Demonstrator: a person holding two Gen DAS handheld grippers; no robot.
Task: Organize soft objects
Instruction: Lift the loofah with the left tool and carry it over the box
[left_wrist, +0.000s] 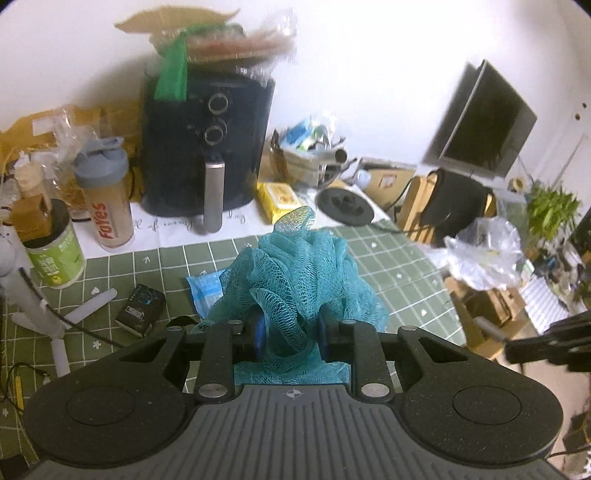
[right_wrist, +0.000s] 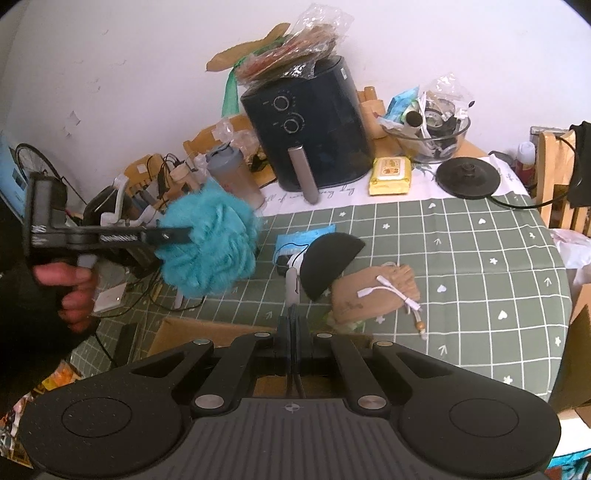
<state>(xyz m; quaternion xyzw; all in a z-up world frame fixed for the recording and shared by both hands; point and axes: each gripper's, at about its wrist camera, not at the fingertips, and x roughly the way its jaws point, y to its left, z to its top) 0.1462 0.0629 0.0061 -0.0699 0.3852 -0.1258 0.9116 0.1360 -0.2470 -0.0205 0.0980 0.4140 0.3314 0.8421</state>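
Partly hidden | left tool (left_wrist: 290, 338) clamps teal loofah (left_wrist: 306, 273) | tips buried

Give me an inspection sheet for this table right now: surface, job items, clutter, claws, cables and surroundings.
Surface: green grid tablecloth, white cloth strip behind.
Job's things: teal mesh bath pouf held off the table; tan drawstring pouch and black half-round pad lying on the cloth.
Clutter: black air fryer, shaker bottle, yellow wipes pack, glass bowl of odds.
Grippers: left claw shut on the pouf; right claw shut, holding nothing.
Cables: white cable on the pouch; black cord at the round base.
Surroundings: white wall, monitor, plants.
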